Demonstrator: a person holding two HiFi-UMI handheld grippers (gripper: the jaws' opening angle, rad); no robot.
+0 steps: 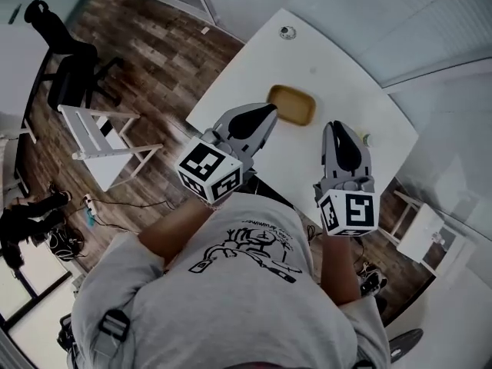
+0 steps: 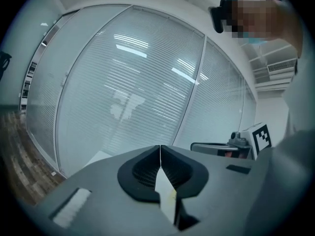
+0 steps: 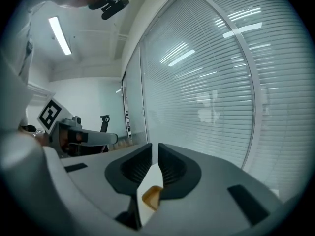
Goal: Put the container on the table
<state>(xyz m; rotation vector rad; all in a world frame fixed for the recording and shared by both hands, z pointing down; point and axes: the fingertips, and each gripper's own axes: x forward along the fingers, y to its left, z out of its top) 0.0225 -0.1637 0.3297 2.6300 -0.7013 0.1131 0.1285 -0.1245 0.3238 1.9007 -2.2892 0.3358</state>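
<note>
A shallow tan container (image 1: 292, 104) rests on the white table (image 1: 346, 60), with nothing holding it. Both grippers are held up well above the table, near the person's chest. My left gripper (image 1: 267, 118) hovers over the table's near edge beside the container, and its jaws meet tip to tip (image 2: 160, 149) with nothing between them. My right gripper (image 1: 336, 127) hangs to the right of the container; its jaws (image 3: 154, 149) stand a narrow slit apart and are empty. Below them the container (image 3: 151, 196) shows on the table.
A small round object (image 1: 287, 31) lies at the table's far end. A white folding chair (image 1: 104, 141) and a black office chair (image 1: 65, 68) stand on the wooden floor to the left. A white stool (image 1: 419, 229) is at the right. Glass walls with blinds (image 2: 133, 92) face both grippers.
</note>
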